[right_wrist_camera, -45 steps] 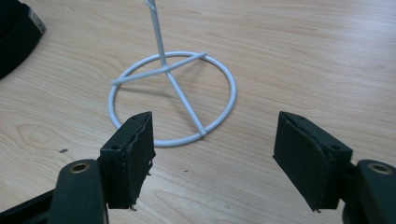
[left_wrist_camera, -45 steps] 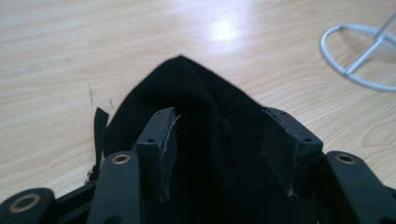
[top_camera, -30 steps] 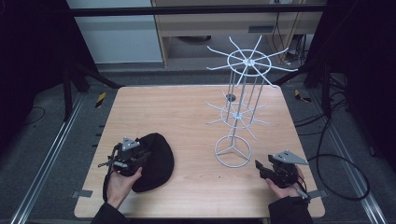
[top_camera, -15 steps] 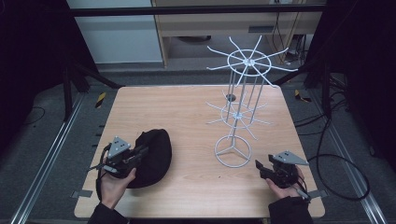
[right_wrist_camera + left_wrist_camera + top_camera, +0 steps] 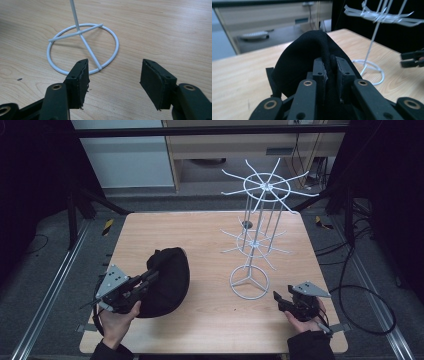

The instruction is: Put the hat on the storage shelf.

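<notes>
Your left gripper (image 5: 150, 279) has come up and back toward the near left corner since the earlier frames, and the black cap (image 5: 167, 279) has tipped up with it, its near edge lifted off the table (image 5: 200, 230). In the left gripper view the jaws are clenched on a fold of the cap's (image 5: 304, 56) rim, the cloth pinched between the pads. The cap sits on the left half of the table, its long axis running from near to far, the far end resting on the wood and the crown bulging toward the right. Your right gripper (image 5: 281, 302) has not moved: it rests at the near right, pointing left at the ring base of the white wire rack (image 5: 250, 275). Its jaws stand apart with nothing between them, just short of the ring (image 5: 82, 47).
</notes>
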{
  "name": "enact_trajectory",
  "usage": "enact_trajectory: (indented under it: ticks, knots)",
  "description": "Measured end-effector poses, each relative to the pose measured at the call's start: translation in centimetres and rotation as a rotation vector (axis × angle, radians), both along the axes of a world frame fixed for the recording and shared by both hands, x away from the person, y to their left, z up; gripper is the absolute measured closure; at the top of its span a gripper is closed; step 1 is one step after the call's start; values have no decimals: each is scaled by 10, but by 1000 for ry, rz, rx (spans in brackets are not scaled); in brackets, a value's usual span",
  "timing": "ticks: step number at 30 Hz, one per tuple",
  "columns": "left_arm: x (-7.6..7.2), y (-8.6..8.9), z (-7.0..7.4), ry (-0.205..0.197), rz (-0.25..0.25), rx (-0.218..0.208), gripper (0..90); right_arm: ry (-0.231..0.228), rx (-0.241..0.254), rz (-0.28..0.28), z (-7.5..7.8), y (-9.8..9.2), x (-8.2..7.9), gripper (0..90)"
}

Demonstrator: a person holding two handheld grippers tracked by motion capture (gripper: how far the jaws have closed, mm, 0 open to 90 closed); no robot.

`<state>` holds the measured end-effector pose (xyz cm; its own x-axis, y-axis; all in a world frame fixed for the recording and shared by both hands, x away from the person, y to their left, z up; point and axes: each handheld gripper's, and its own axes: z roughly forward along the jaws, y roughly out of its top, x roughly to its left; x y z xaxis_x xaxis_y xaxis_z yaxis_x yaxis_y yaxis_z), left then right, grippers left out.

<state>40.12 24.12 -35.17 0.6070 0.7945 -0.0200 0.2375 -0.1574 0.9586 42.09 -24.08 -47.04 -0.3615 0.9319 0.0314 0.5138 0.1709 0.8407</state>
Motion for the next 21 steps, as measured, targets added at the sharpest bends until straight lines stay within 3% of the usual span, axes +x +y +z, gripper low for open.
enact_trajectory:
  ticks: [12, 21]
  knots:
    - [-6, -16, 37, -120, -51, -82, 789, -13, -14, -3, -1, -2, 0, 401]
    - [-3, -23, 61, -175, -81, -140, 789, -8, -10, -4, -1, -1, 0, 401]
